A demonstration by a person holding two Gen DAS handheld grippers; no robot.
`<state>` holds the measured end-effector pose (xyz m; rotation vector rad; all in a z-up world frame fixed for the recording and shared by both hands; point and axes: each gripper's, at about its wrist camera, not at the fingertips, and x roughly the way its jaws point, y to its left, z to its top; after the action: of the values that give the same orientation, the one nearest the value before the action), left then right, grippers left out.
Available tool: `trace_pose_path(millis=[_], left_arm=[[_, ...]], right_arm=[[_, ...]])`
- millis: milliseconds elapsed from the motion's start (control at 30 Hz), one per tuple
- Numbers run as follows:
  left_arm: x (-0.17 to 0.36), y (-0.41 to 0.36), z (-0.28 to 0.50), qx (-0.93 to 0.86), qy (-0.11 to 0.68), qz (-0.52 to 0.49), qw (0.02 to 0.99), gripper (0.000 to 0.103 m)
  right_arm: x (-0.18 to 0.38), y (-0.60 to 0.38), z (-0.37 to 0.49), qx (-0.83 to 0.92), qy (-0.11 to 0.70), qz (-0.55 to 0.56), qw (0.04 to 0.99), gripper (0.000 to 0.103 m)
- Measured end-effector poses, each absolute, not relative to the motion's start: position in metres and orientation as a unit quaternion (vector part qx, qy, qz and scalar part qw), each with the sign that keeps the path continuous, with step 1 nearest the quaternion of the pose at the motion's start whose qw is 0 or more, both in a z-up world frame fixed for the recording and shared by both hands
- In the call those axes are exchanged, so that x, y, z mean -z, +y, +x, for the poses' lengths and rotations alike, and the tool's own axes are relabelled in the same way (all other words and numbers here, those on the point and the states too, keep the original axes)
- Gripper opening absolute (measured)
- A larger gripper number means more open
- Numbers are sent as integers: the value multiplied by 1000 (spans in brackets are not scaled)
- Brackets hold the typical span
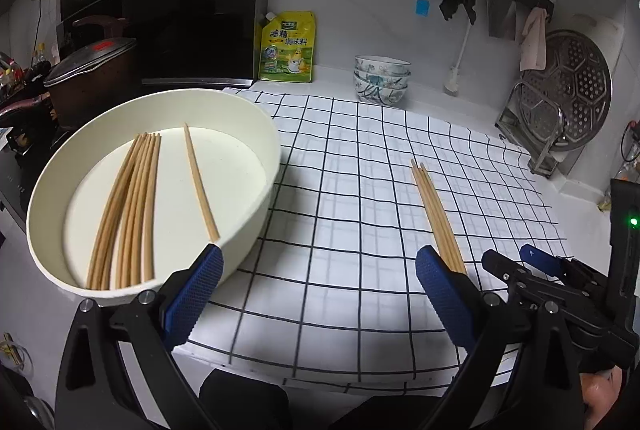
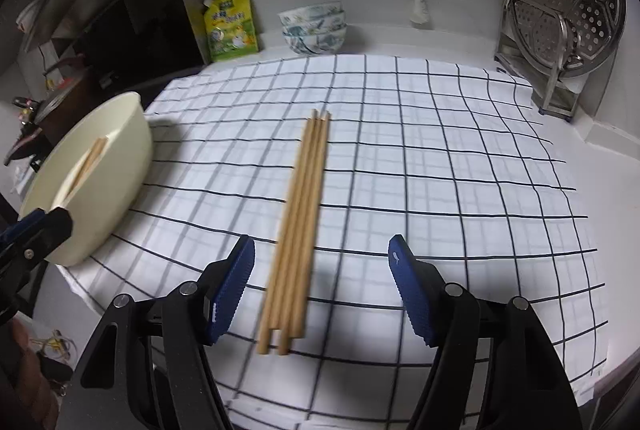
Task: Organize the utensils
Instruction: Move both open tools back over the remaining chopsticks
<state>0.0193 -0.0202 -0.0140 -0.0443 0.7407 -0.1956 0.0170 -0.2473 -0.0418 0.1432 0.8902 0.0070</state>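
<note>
A cream round basin (image 1: pixel 256 134) sits at the left of the checked cloth (image 1: pixel 360 158) and holds several wooden chopsticks (image 1: pixel 132 206), with one more chopstick (image 1: pixel 200 182) lying apart. A small bundle of chopsticks (image 2: pixel 300 214) lies on the cloth; the left wrist view shows the same bundle (image 1: pixel 436 214) further right. My left gripper (image 1: pixel 320 266) is open and empty, over the cloth beside the basin's near rim. My right gripper (image 2: pixel 322 262) is open, its blue pads (image 2: pixel 236 278) apart on either side of the bundle's near ends, not touching it. The basin (image 2: pixel 120 166) sits to its left.
Stacked patterned bowls (image 1: pixel 380 78) and a yellow seasoning pouch (image 1: pixel 286 46) stand at the back wall. A metal rack with a perforated steamer plate (image 2: pixel 568 6) is at the right. A lidded pot (image 1: pixel 88 70) and dark stove area lie left of the basin.
</note>
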Motion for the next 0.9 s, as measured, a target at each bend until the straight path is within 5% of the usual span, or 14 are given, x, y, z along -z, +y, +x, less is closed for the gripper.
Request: trace_pose_path(millis=[900], left_arm=[[58, -67, 42, 106, 411, -10, 905, 95]], right_arm=[[85, -271, 52, 28, 470, 31, 882, 66]])
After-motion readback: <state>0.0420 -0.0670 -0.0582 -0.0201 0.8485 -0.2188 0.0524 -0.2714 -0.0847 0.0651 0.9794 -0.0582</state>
